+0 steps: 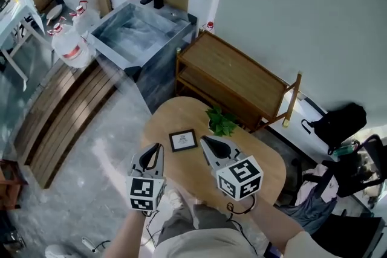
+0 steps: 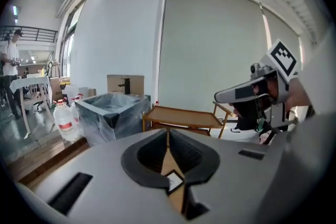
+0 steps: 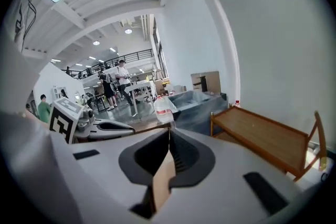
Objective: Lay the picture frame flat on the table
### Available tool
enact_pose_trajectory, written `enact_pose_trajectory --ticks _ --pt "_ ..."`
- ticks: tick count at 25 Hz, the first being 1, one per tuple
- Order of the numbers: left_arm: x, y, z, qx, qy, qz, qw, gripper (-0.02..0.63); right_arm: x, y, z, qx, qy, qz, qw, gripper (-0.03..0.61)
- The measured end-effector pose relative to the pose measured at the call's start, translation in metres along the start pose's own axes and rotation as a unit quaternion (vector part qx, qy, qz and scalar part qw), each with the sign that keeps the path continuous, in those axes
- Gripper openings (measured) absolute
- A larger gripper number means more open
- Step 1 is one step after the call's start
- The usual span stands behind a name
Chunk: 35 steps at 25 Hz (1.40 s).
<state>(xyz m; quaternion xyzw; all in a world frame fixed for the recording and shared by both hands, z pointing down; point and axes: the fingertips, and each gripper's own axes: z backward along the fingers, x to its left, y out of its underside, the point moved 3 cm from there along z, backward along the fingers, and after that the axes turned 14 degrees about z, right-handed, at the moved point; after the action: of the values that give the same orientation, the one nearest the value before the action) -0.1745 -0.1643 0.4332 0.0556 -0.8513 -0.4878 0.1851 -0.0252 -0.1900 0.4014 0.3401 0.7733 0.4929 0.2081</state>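
The picture frame (image 1: 182, 140) is seen lying flat on the round tabletop (image 1: 266, 166) (beside a small green plant (image 1: 221, 123)), flanked by the left tongs (image 1: 157, 148) and right tongs (image 1: 205, 141), both pressed together on nothing.

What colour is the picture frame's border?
Black border on the picture frame, white inside. It shows best in the head view.

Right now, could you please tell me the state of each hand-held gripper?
Left hand-held gripper: closed, holding nothing.
Right hand-held gripper: closed, holding nothing.
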Motion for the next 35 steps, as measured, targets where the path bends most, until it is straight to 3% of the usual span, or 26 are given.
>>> enact_pose_trajectory --ticks 8,13,20,25,35 --pt "-0.046 -0.054 0.087 -0.056 0.019 -0.011 0.9982 0.015 0.029 -0.081 0.084 -0.072 0.003 0.053 0.996 -0.002" --pt "-0.079 -0.073 0.130 -0.085 0.037 -0.014 0.9956 0.017 0.053 -0.107 0.127 -0.098 -0.005 0.069 0.993 -0.003" --pt "-0.094 -0.107 0.173 -0.111 0.022 -0.006 0.9935 0.017 0.077 -0.140 0.166 -0.136 -0.011 0.081 0.987 -0.003" --pt "-0.099 -0.117 0.180 -0.138 0.025 -0.019 0.9900 0.015 0.076 -0.142 0.174 -0.133 0.000 0.112 0.985 -0.003" --pt "-0.108 -0.120 0.182 -0.139 0.031 -0.026 0.9894 0.017 0.063 -0.141 0.183 -0.133 0.023 0.106 0.985 -0.003"
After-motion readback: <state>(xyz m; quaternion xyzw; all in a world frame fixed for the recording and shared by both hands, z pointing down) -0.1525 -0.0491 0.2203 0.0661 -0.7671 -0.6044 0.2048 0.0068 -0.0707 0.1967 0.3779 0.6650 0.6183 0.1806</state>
